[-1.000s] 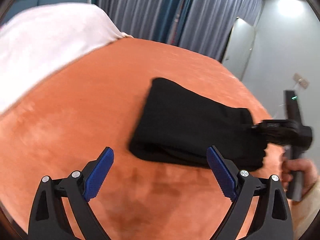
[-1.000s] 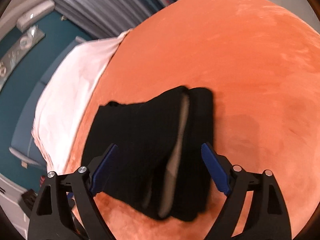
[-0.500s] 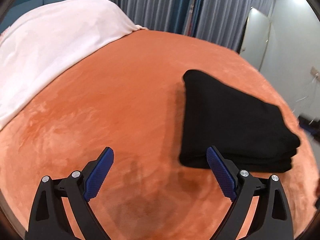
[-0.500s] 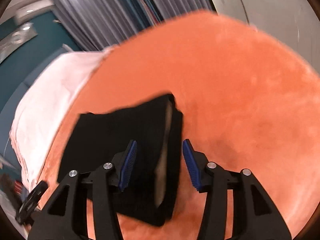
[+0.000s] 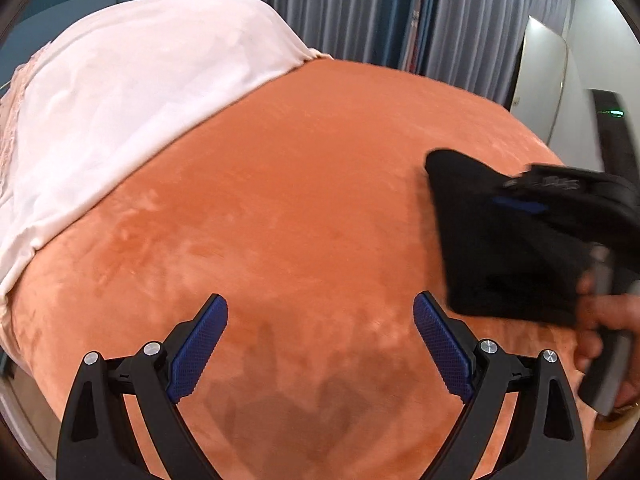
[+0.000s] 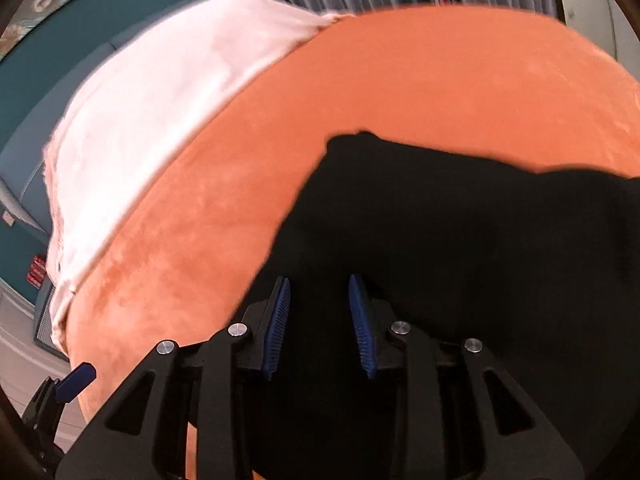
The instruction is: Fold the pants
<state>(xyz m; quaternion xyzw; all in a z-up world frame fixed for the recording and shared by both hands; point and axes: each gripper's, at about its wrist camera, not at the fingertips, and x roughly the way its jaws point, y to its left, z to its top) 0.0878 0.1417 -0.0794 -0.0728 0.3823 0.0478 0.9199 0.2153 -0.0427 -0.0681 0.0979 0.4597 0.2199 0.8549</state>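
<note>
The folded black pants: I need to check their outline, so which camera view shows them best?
The left wrist view: the folded black pants show most of their outline on the orange velvet bedcover. The right wrist view, blurred, crops them at its edge behind the right gripper.

right gripper (image 6: 319, 320) pinching the folded black pants (image 6: 480, 240) – orange blanket (image 6: 440, 80) underneath, white sheet (image 6: 160, 100) off left

Both wrist views low over orange bedspread (image 5: 304, 208) (shared), facing curtains (image 5: 344, 8)
</note>
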